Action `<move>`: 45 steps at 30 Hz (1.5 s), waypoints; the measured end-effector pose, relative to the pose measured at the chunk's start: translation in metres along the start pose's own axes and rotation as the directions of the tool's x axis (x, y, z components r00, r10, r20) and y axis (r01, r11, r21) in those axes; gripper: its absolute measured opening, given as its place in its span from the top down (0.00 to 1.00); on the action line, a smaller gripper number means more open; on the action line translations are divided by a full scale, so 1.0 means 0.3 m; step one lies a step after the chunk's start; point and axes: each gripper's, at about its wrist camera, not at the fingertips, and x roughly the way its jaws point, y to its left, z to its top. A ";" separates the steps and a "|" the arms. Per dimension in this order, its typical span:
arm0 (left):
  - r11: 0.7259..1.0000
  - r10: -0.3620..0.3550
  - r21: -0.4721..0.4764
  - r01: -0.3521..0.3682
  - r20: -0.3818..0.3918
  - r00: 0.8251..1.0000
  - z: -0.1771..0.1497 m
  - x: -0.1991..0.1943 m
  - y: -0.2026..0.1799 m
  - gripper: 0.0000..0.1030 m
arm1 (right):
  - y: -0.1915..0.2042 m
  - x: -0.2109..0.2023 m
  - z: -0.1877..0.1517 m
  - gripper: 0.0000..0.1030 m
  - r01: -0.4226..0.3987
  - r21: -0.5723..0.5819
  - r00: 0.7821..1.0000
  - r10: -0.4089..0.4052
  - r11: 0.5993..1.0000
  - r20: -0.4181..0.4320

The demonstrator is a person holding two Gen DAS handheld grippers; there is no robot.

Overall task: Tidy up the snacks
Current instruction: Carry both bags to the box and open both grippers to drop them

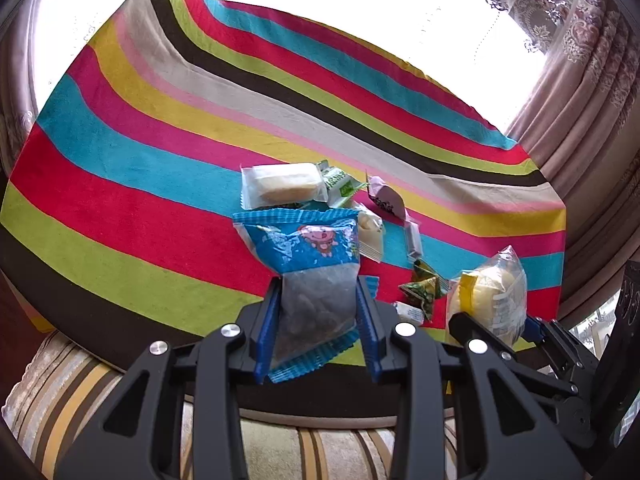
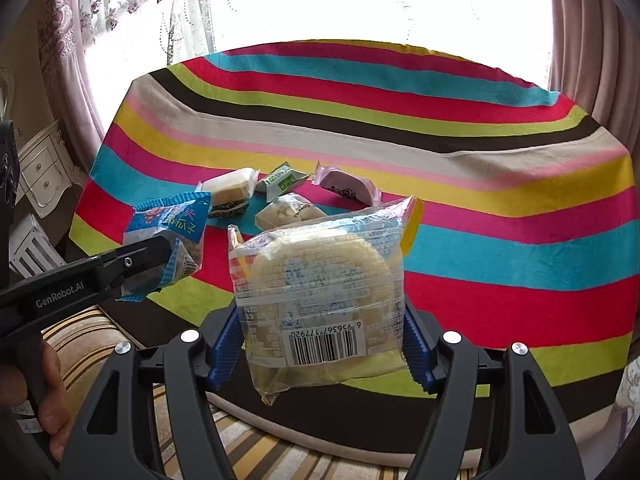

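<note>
My left gripper [image 1: 318, 304] is shut on a blue snack packet with a pink cartoon [image 1: 304, 248] and holds it above the table's near edge; the packet also shows in the right wrist view [image 2: 172, 236]. My right gripper [image 2: 320, 320] is shut on a clear bag of pale yellow cakes with a barcode [image 2: 320, 280], also lifted; that bag shows in the left wrist view [image 1: 490, 296]. Several small snacks lie on the striped cloth behind: a white cake packet [image 1: 282, 184], a green-and-white packet [image 1: 338, 184], a pink-white packet [image 1: 386, 200].
The table is covered by a striped multicoloured cloth [image 1: 160, 128]. Small green wrapped snacks [image 1: 424, 286] and a white candy [image 1: 414, 240] lie near the right. A striped sofa cushion [image 1: 80, 380] is below the near edge. Curtains [image 1: 592, 80] and a window stand behind.
</note>
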 end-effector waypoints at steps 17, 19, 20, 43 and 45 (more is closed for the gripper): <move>0.977 -0.076 0.193 0.091 -0.080 0.994 -0.117 0.009 -0.301 0.65 | -0.274 -0.208 -0.179 0.35 0.093 0.202 0.995 -0.096 0.975 0.004; 0.972 -0.086 0.209 0.104 -0.095 0.992 -0.131 0.014 -0.332 0.65 | -0.305 -0.226 -0.204 0.35 0.109 0.219 0.994 -0.112 0.970 -0.002; 0.970 -0.091 0.215 0.111 -0.103 0.991 -0.137 0.018 -0.346 0.65 | -0.324 -0.236 -0.219 0.35 0.118 0.231 0.993 -0.120 0.966 -0.006; 0.834 -0.255 0.381 0.400 -0.378 0.890 -0.380 0.084 -0.771 0.65 | -0.752 -0.411 -0.561 0.35 0.373 0.476 0.928 -0.328 0.797 -0.178; 0.817 -0.268 0.389 0.426 -0.398 0.877 -0.400 0.083 -0.799 0.65 | -0.773 -0.423 -0.580 0.35 0.381 0.493 0.924 -0.333 0.782 -0.186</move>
